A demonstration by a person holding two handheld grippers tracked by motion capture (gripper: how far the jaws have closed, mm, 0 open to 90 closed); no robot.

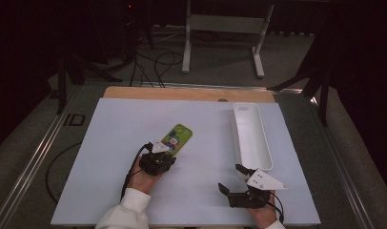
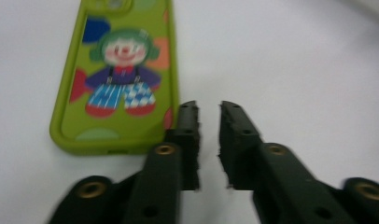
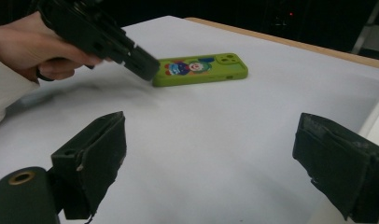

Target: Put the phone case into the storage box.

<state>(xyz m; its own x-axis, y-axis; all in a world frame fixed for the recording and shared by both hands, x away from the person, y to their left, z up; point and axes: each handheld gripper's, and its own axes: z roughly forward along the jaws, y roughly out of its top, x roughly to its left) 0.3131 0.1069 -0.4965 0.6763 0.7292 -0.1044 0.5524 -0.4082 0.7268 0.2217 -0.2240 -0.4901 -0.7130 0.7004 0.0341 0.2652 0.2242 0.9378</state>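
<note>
You will find no readable words, brand names or numbers anywhere here. The green phone case (image 2: 117,79) carries a cartoon clown picture and coloured dots, but no lettering you can make out. On the floor left of the bench (image 1: 134,119) there is a small dark mark (image 1: 75,119) that looks like letters, too small for you to read.

A flat white board (image 1: 134,191) is covering a wooden table (image 1: 182,92). A green phone case with a clown picture (image 1: 178,137) is lying flat on the board. A long white plastic tray (image 1: 267,151) is sitting well apart from it.
</note>
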